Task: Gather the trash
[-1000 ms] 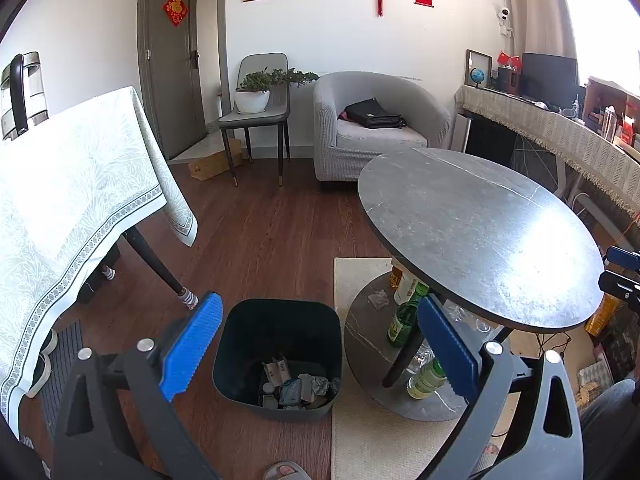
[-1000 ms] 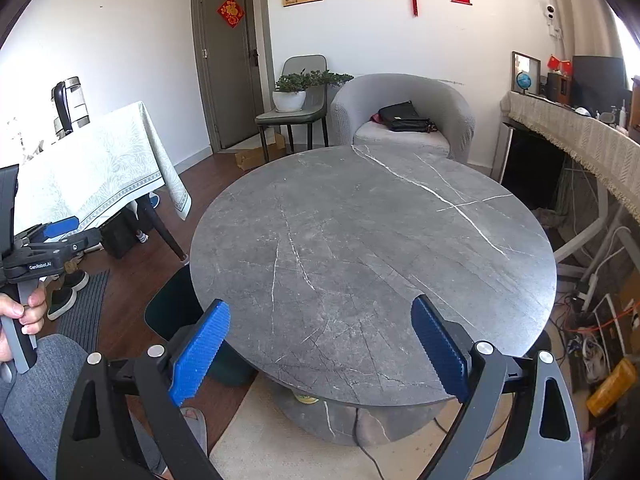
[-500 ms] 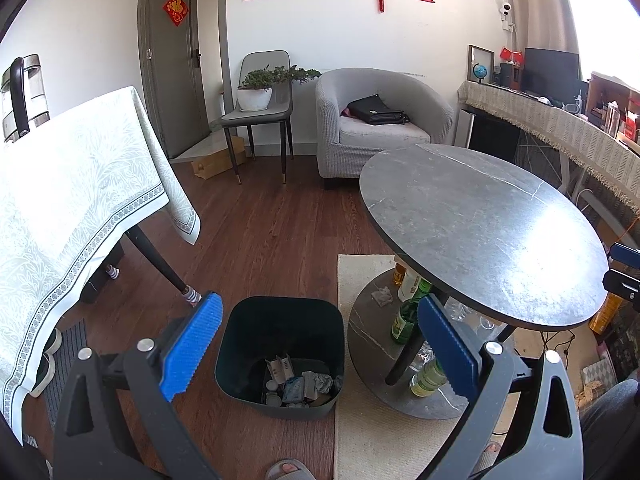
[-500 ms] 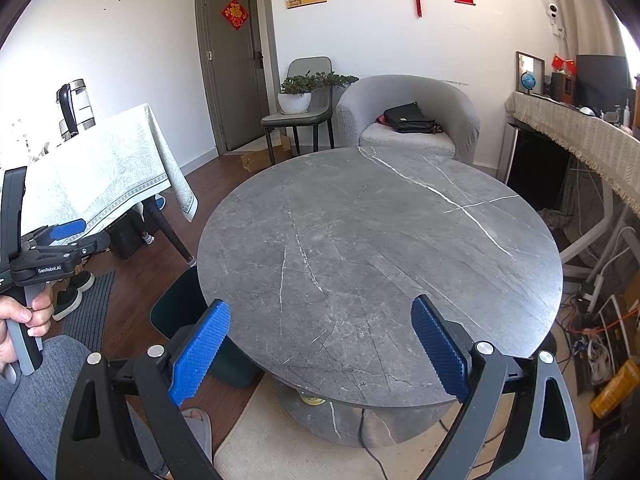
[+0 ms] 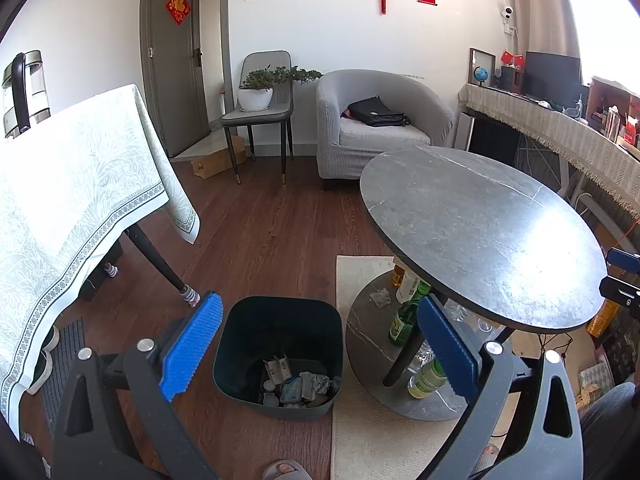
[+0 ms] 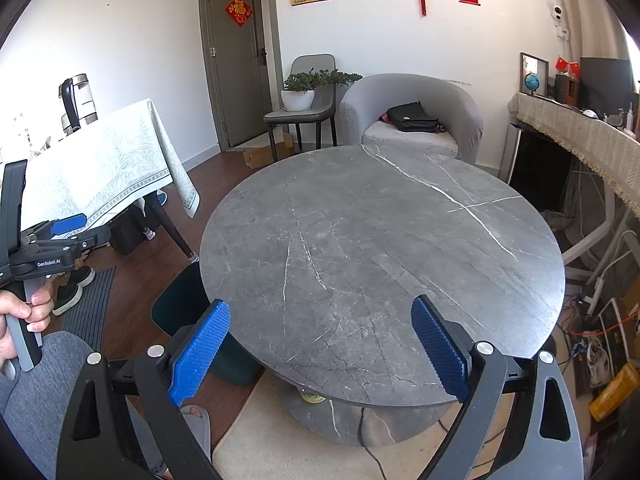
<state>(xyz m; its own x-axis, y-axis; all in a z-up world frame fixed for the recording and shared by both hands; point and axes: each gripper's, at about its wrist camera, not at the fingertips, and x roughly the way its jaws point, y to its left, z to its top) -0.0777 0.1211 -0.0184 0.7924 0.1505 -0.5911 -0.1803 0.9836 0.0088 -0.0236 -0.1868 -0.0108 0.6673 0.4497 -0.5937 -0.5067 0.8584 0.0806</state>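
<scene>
A dark bin (image 5: 280, 344) holding crumpled trash (image 5: 298, 384) stands on the wood floor (image 5: 260, 236), touching a pale rug (image 5: 360, 432) under a round marble table (image 6: 380, 248).

Right gripper (image 6: 320, 344) hangs over the round table's (image 6: 380, 240) near edge, jaws wide apart, holding nothing. Dark bin (image 6: 180, 304) sits partly under the left edge.

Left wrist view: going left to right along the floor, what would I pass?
Clothed table → dark trash bin → green bottle → round marble table.
</scene>
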